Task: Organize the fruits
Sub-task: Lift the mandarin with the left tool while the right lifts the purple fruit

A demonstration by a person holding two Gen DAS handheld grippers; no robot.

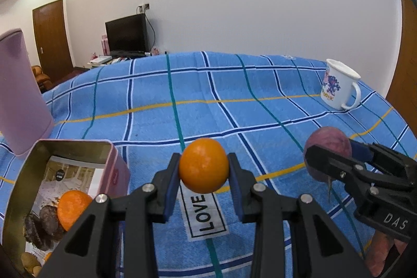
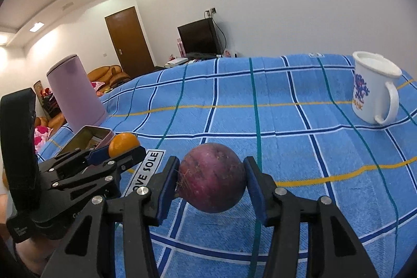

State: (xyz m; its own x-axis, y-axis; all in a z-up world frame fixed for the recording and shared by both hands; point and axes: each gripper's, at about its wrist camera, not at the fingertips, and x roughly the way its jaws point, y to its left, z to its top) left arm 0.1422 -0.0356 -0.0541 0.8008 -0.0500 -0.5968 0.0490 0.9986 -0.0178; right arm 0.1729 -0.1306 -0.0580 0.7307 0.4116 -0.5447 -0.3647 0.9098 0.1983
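My left gripper [image 1: 203, 168] is shut on an orange [image 1: 203, 165] and holds it above the blue checked cloth. It also shows in the right wrist view [image 2: 118, 149] with the orange [image 2: 122, 143]. My right gripper [image 2: 211, 180] is shut on a round purple fruit [image 2: 212, 177], held above the cloth. That gripper [image 1: 328, 159] and the purple fruit [image 1: 329, 145] show at the right of the left wrist view. An open pink tin [image 1: 39, 166] at lower left holds another orange [image 1: 71, 207], dark brown pieces and small yellowish fruits.
A tall lilac canister [image 1: 18, 100] stands behind the tin. A white printed mug [image 1: 338, 85] stands at the far right of the cloth [image 1: 208, 108]. A "LOVE" label [image 1: 204, 215] lies on the cloth below the left gripper. A TV and door are beyond the table.
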